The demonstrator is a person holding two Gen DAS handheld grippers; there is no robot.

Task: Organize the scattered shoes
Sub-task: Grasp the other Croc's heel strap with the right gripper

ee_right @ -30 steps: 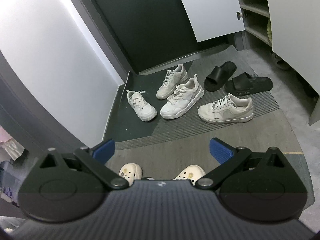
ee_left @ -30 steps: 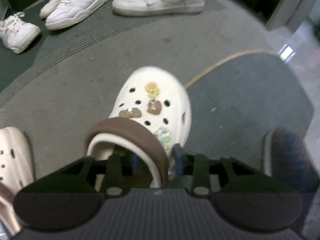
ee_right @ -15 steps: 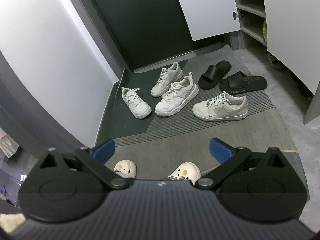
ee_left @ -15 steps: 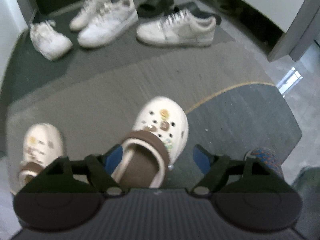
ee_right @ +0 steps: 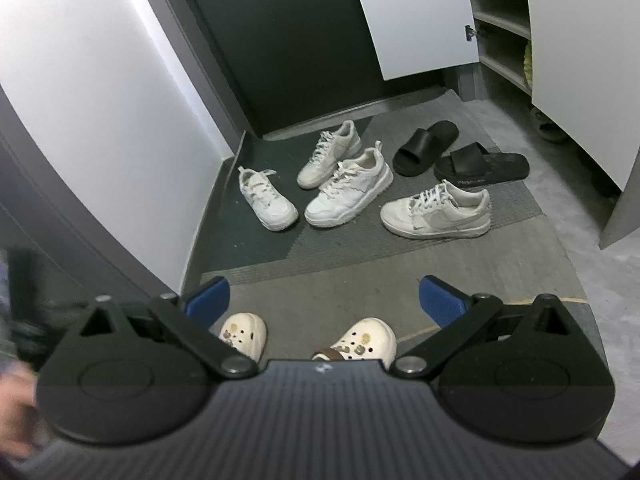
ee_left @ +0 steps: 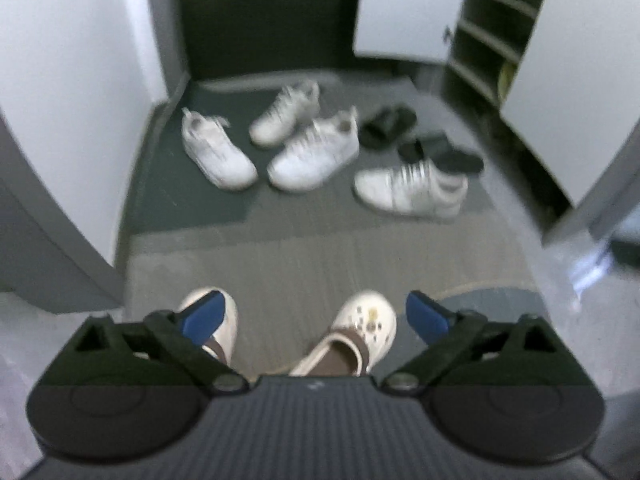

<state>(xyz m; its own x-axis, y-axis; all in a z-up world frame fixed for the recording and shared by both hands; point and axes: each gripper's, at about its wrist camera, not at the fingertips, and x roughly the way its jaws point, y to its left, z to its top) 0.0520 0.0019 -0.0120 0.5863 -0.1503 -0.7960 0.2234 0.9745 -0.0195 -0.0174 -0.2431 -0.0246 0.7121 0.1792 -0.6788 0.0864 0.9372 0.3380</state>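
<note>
Moments earlier clamped on the charm-studded clog (ee_left: pixel 362 334), the left claw (ee_left: pixel 312 318) hung above it, jaws opening and empty; both clogs sat paired on the near mat, with the right claw (ee_right: pixel 324 300) spread.

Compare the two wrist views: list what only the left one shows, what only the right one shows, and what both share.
Only the left wrist view: the left gripper, jaws opening with nothing between them, and a bright patch of floor.

Only the right wrist view: the right gripper, open and empty, and readable charms on the left clog.

Both: two cream clogs, four white sneakers, two black slides, the shoe cabinet.
</note>
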